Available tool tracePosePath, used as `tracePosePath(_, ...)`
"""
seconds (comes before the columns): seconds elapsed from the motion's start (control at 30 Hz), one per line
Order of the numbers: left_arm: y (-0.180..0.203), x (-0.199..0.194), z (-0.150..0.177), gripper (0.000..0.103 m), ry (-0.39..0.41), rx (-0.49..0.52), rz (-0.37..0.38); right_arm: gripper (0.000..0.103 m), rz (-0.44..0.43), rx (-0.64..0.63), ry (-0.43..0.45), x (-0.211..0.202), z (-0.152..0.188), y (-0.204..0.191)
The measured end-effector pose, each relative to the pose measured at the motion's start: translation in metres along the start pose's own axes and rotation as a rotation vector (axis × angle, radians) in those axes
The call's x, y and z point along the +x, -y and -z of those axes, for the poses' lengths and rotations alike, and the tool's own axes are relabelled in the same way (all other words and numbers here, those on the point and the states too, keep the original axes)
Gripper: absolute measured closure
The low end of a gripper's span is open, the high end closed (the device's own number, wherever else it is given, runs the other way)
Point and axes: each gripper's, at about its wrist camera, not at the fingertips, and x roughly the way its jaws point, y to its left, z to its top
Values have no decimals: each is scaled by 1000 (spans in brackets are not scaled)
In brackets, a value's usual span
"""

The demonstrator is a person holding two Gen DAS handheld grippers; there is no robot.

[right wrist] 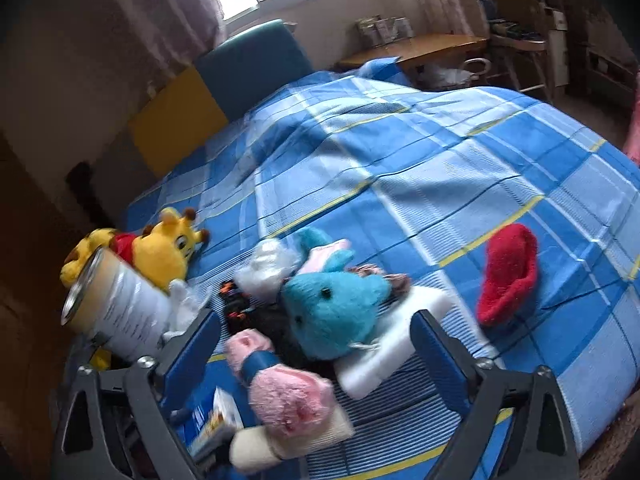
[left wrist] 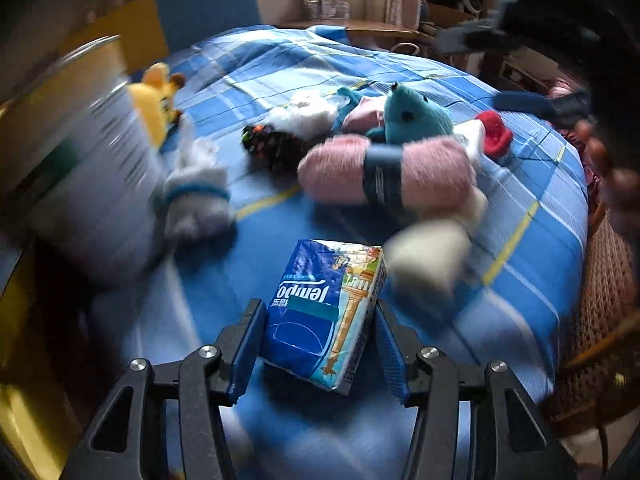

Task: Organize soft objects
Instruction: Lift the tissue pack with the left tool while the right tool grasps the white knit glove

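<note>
A wide stretch of blue plaid bedspread [right wrist: 420, 152] lies open toward the headboard, while a huddle of soft toys around a teal plush [right wrist: 336, 300] and pink yarn skein [left wrist: 384, 168] crowds the near edge, hemmed in at the side by a tall tin [right wrist: 116, 312].
</note>
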Motion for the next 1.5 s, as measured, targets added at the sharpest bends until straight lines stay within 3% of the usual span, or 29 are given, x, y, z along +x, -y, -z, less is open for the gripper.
tracePosePath(0.03, 1, -7, 10, 49, 9, -11, -3, 14, -23, -33, -25, 4, 2, -8)
tracePosePath(0.13, 2, -22, 35, 49, 39, -21, -20, 35, -115, -140, -94, 12, 9, -37)
tracePosePath(0.33, -4, -34, 55, 49, 89, -64, -43, 41, -246, -286, -280, 59, 23, -103)
tracePosePath(0.53, -12, -36, 60, 49, 115, -99, -38, 41, -230, -324, -425, 131, 28, -143)
tracePosePath(0.7, -14, -37, 62, 48, 131, -108, -34, 41, -142, -349, -458, 170, 28, -157)
tracePosePath(0.73, -14, -37, 62, 48, 133, -108, -35, 43, -142, -354, -457, 174, 29, -159)
tracePosePath(0.77, -13, -37, 63, 49, 136, -109, -35, 56, -152, -362, -465, 178, 31, -162)
tracePosePath(0.87, -14, -38, 64, 49, 142, -115, -34, 64, -147, -413, -449, 172, 36, -166)
tracePosePath(1.1, -25, -45, 64, 55, 160, -188, 28, 66, -127, -513, -419, 117, 54, -149)
tracePosePath(1.3, -36, -60, 63, 60, 179, -263, 96, 66, -151, -441, -466, 116, 65, -118)
tracePosePath(1.5, -43, -88, 62, 60, 226, -308, 93, 65, -170, -413, -485, 116, 56, -114)
